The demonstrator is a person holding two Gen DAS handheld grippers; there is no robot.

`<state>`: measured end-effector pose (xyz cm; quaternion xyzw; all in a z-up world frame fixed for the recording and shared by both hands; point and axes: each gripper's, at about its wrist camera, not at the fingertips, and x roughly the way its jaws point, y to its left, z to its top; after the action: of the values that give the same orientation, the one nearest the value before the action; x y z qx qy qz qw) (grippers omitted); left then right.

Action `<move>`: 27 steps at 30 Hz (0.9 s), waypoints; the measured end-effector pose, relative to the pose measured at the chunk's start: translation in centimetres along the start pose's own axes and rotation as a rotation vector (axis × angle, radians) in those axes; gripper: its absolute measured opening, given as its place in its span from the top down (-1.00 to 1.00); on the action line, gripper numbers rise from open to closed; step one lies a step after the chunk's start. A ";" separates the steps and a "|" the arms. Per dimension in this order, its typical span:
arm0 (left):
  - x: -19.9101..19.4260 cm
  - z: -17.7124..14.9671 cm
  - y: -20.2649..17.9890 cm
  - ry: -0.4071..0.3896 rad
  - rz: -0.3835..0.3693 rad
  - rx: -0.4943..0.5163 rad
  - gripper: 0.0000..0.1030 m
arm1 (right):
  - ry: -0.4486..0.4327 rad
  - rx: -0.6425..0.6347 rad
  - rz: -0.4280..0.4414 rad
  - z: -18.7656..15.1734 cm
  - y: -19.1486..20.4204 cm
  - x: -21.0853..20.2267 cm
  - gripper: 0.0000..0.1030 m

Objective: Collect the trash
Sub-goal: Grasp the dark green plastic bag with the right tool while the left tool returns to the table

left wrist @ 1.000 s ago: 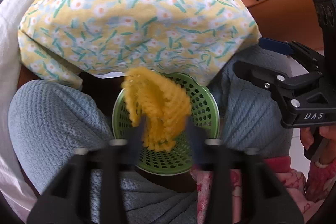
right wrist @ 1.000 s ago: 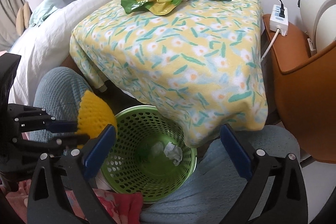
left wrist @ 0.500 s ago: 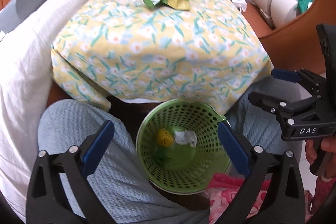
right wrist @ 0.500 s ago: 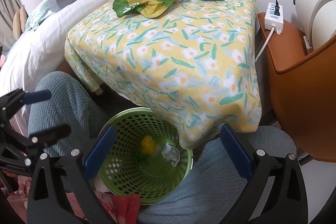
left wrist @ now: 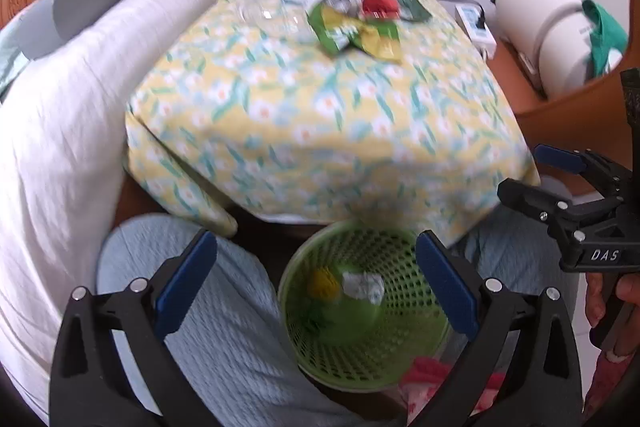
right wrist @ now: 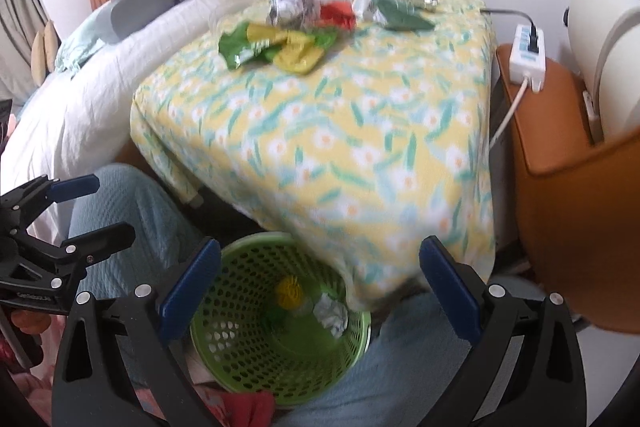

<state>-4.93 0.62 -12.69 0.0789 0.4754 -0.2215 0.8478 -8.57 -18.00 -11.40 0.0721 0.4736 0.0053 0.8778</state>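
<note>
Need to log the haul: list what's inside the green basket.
Inside the green basket: a yellow knitted ball and a crumpled white paper wad. The flowered tablecloth overhangs its far rim, hiding anything there.

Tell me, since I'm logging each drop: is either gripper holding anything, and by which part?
Nothing is held. The left gripper and right gripper are both open and empty above the green basket.

A basket (left wrist: 362,311) stands on the floor between the person's 2 knees (left wrist: 224,311), partly under the near edge of a cloth-covered table (left wrist: 320,131). In it lie a knitted ball (left wrist: 322,282) and, just to its right, a crumpled paper (left wrist: 363,286). Wrappers (left wrist: 356,15) lie heaped at the table's far edge; a bed (left wrist: 60,115) is to its left, a power strip (right wrist: 527,55) to its right.
</note>
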 end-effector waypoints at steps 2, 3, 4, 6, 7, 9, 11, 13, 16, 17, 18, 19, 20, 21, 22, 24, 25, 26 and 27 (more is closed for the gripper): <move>-0.3 1.1 0.3 -0.023 0.012 -0.007 -0.85 | -0.023 0.011 -0.014 1.5 -0.2 0.1 -0.92; -0.4 1.7 0.4 -0.037 0.018 -0.012 -0.85 | -0.030 0.016 -0.016 2.0 -0.4 0.2 -0.92; -0.5 2.2 0.5 -0.047 0.021 -0.015 -0.85 | -0.040 0.023 -0.018 2.9 -0.5 0.4 -0.92; -0.6 3.6 0.5 -0.075 0.032 -0.020 -0.85 | -0.057 0.028 -0.029 4.3 -0.8 0.7 -0.92; -0.6 4.3 0.4 -0.090 0.034 -0.021 -0.85 | -0.066 0.031 -0.034 4.9 -1.0 0.8 -0.92; -0.5 5.5 0.4 -0.108 0.037 -0.021 -0.85 | -0.093 0.041 -0.039 6.8 -1.5 1.2 -0.92; -0.3 6.7 0.0 -0.121 0.040 -0.019 -0.85 | -0.113 0.054 -0.048 8.7 -2.1 1.8 -0.92; 0.1 8.0 -0.4 -0.125 0.047 -0.017 -0.85 | -0.128 0.062 -0.061 10.4 -2.7 2.4 -0.92; 0.9 9.9 -1.1 -0.133 0.044 -0.016 -0.85 | -0.140 0.067 -0.081 13.1 -3.8 3.6 -0.92; 1.2 10.6 -1.3 -0.136 0.041 -0.015 -0.85 | -0.141 0.063 -0.088 14.0 -4.2 4.1 -0.92; 1.4 11.2 -1.4 -0.140 0.040 -0.013 -0.85 | -0.139 0.059 -0.093 14.5 -4.4 4.4 -0.92; 1.7 11.9 -1.6 -0.144 0.040 -0.009 -0.85 | -0.135 0.051 -0.103 15.4 -4.9 5.0 -0.92; 1.9 12.3 -1.7 -0.146 0.041 -0.007 -0.85 | -0.134 0.042 -0.112 16.2 -5.3 5.5 -0.92; 2.1 12.9 -1.7 -0.149 0.043 -0.006 -0.85 | -0.133 0.036 -0.118 16.6 -5.5 5.9 -0.92; 2.3 13.3 -1.8 -0.152 0.045 -0.006 -0.85 | -0.130 0.024 -0.126 17.4 -5.9 6.4 -0.92; 2.7 14.3 -1.8 -0.156 0.047 -0.009 -0.85 | -0.118 0.008 -0.129 18.4 -6.6 7.3 -0.92; 2.9 14.5 -1.9 -0.158 0.047 -0.011 -0.85 | -0.108 -0.005 -0.129 18.9 -6.8 7.9 -0.92; 3.1 14.8 -1.9 -0.160 0.047 -0.014 -0.85 | -0.098 -0.020 -0.123 19.4 -7.0 8.5 -0.92; 3.2 15.2 -1.8 -0.161 0.047 -0.016 -0.85 | -0.090 -0.030 -0.121 19.6 -7.0 8.9 -0.92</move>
<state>7.40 -7.22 -7.15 0.0653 0.4055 -0.2033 0.8888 12.28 -26.58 -9.13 0.0302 0.4369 -0.0439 0.8979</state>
